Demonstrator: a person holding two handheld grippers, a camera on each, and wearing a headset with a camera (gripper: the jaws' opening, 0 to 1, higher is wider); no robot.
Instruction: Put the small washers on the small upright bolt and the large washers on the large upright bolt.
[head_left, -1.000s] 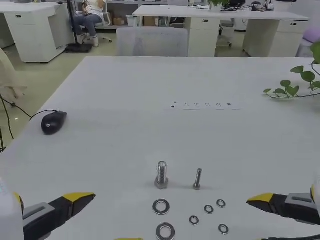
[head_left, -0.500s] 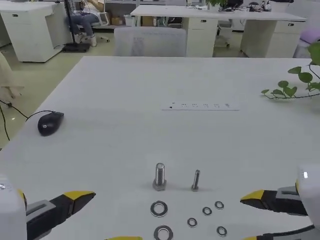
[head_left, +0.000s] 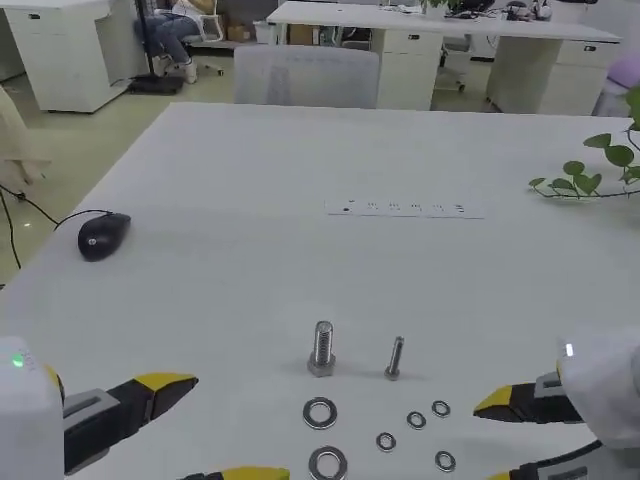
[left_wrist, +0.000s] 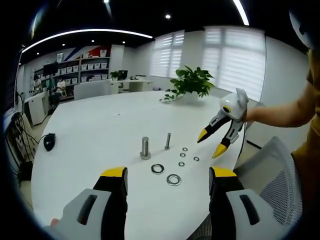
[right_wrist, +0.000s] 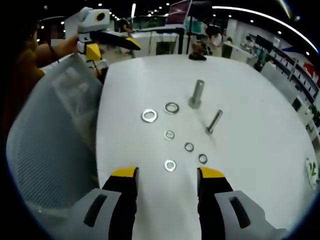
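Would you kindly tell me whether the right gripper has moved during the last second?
Yes. The right gripper has edged left in the head view, closing on the small washers.

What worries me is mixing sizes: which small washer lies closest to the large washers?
The leftmost small washer in the head view, right of the two large washers; the other three lie farther right.

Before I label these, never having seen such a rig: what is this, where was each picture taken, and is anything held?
No robot: a person holds two grippers. One picture comes from a headset camera; the two round ones come from cameras riding on the left gripper and right gripper. On the table stand a large bolt and a small bolt, upright, with two large washers and four small washers lying loose nearby. Both grippers' fingers are open and hold nothing.
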